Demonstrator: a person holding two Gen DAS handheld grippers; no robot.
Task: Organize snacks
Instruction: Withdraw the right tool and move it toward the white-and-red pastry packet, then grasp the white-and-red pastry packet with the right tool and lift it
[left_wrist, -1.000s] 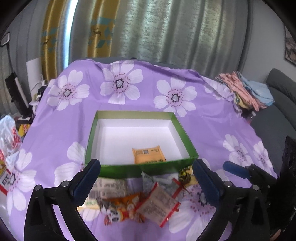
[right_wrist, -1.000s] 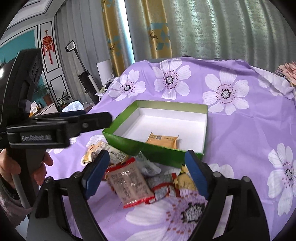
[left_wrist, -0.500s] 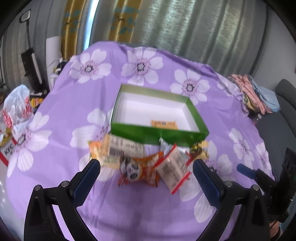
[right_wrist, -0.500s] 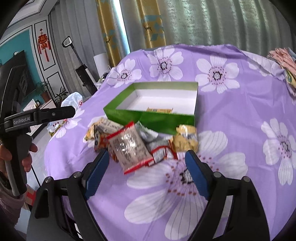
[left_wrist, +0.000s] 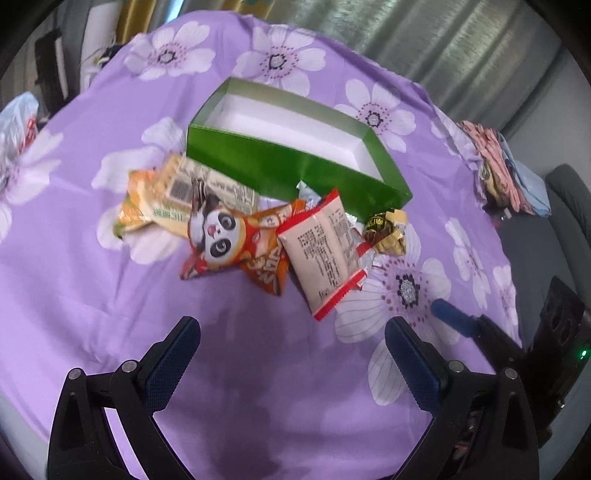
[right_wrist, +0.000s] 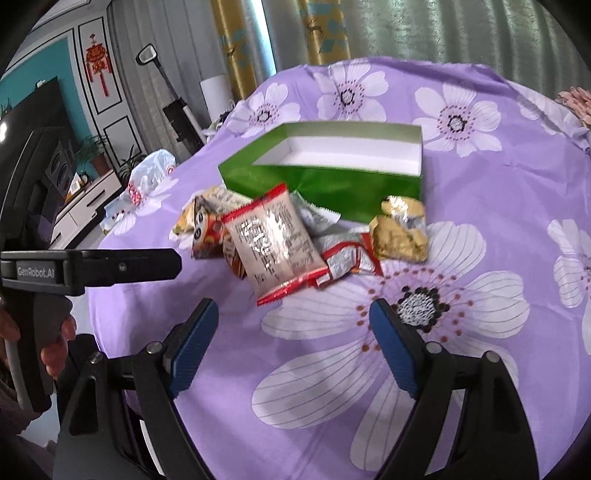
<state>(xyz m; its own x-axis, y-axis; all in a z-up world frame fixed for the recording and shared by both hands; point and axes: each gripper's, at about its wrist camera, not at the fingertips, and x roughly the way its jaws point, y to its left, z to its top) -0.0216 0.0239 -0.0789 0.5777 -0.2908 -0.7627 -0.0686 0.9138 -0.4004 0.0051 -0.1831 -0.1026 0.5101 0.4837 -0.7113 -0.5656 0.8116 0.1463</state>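
Observation:
A green box (left_wrist: 295, 173) (right_wrist: 325, 181) with a white inside stands open on the purple flowered cloth. Against its near wall lies a heap of snack packets: a panda packet (left_wrist: 229, 236), a red-edged clear packet (left_wrist: 323, 254) (right_wrist: 273, 243), a barcode packet (left_wrist: 192, 192) and a gold wrapper (left_wrist: 388, 232) (right_wrist: 400, 229). My left gripper (left_wrist: 291, 343) is open above bare cloth, short of the heap. My right gripper (right_wrist: 293, 325) is open too, just short of the red-edged packet. Nothing sits between either pair of fingers.
Folded clothes (left_wrist: 498, 166) lie at the cloth's right edge beside a grey sofa (left_wrist: 569, 199). A white plastic bag (right_wrist: 151, 173) sits off the left side. A hand (right_wrist: 55, 343) holds the left gripper's handle at the left of the right wrist view.
Both grippers have sunk and tipped down toward the cloth, so the heap now fills mid-frame and the box sits higher. The orange packet inside the box is now hidden behind its near wall.

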